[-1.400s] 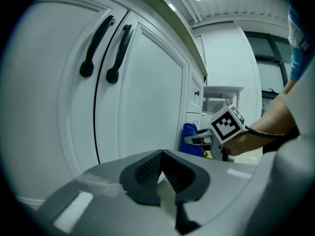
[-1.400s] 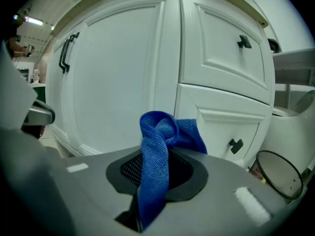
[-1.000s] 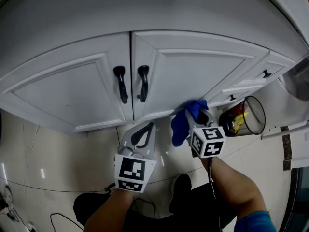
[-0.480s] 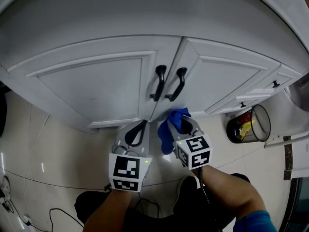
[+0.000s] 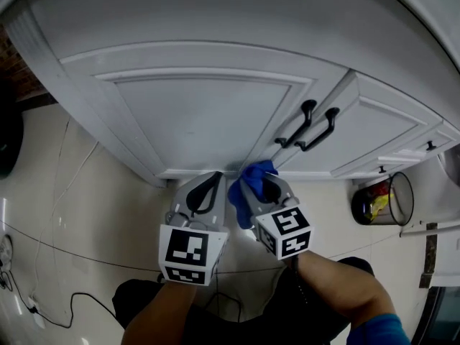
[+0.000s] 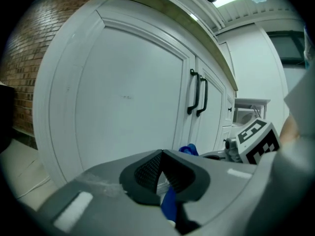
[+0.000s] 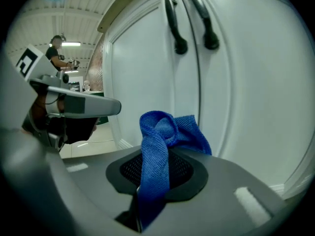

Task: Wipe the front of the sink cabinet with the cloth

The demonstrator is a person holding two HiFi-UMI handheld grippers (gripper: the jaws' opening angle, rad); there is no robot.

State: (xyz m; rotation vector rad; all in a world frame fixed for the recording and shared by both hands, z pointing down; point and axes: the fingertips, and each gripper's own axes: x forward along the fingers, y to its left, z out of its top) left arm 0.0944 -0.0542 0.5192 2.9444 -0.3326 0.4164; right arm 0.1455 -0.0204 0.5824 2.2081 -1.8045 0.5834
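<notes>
Right gripper (image 5: 263,184): your jaws are clamped down on the blue cloth (image 7: 162,141). One strip runs down between the pads and the bunched end pokes out past the tips.
Cloth: it's at the bottom edge of the sink cabinet (image 5: 201,113), right under the seam between the two doors. It looks like it's touching the door front, but the head view is too steep to swear to it.
Left gripper (image 5: 208,190): jaws pressed together with nothing in them. It sits just beside your right one, at its 9 o'clock, tips toward the bottom rail of the left door.
Door handles (image 5: 310,126): two black ones, about 1 o'clock from the cloth.
Bin (image 5: 381,200): on the tiled floor (image 5: 86,192) out at 3 o'clock, well apart from both grippers.
</notes>
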